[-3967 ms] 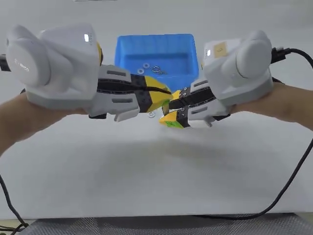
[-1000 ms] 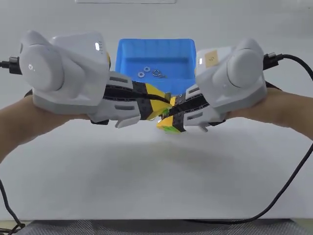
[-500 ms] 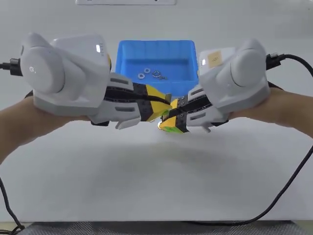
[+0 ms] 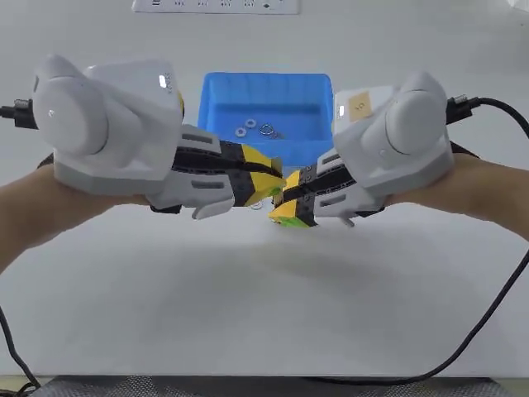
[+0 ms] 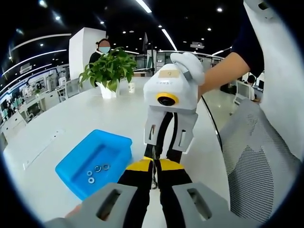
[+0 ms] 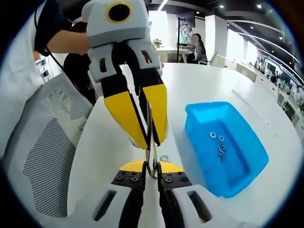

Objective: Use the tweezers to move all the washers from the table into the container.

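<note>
The left gripper (image 4: pixel 266 184) and right gripper (image 4: pixel 288 207) meet tip to tip, both sets of fingers (image 6: pixel 128 111) pinching the tweezers (image 6: pixel 149 137).

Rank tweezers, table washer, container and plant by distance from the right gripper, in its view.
1. Tweezers, held by the right gripper.
2. Washer, just beyond, slightly right.
3. Container, farther right.
4. Plant, far back.
</note>
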`<state>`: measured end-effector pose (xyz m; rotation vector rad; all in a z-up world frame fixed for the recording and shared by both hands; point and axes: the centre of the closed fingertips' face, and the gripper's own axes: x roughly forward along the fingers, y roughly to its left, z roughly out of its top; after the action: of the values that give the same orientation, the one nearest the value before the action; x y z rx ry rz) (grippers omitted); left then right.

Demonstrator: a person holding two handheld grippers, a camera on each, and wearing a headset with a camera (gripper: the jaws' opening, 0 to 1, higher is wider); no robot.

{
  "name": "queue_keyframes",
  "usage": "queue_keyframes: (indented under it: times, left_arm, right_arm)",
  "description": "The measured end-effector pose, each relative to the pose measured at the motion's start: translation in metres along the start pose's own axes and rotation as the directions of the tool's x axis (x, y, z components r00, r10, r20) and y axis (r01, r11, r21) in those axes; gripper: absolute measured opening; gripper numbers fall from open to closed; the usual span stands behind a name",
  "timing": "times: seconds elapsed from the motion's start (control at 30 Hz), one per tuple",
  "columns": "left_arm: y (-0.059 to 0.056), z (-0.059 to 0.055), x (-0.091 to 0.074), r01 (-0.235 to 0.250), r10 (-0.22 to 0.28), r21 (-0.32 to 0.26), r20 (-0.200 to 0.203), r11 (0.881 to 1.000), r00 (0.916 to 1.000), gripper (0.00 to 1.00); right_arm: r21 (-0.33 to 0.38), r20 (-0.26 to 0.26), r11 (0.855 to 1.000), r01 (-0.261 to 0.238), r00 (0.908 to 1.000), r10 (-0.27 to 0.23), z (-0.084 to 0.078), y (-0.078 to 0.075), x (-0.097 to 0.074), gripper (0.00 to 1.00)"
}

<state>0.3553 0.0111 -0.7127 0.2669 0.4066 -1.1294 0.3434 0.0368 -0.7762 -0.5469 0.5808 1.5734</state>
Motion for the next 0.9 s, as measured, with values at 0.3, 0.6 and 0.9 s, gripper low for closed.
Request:
queue_keyframes:
  times: [0.3, 0.6, 0.9]
  left_arm:
    - [-0.002, 0.001, 0.000, 0.006, -0.006, 0.001, 0.002, 1.000, 1.0000, 0.09]
    - [-0.001, 0.003, -0.001, 0.004, -0.004, 0.002, 0.004, 1.000, 1.0000, 0.12]
    - [0.004, 0.001, -0.007, -0.018, 0.018, -0.012, -0.006, 1.000, 0.9998, 0.22]
  right_arm:
    - [-0.005, 0.010, 1.000, 0.010, 0.9999, -0.010, 0.004, 0.000, 0.000, 0.10]
    - [-0.002, 0.018, 1.000, 0.011, 0.9998, -0.011, 0.006, -0.001, -0.001, 0.10]
    - [-0.002, 0.027, 1.000, 0.024, 0.9993, -0.024, 0.011, -0.005, -0.007, 0.10]
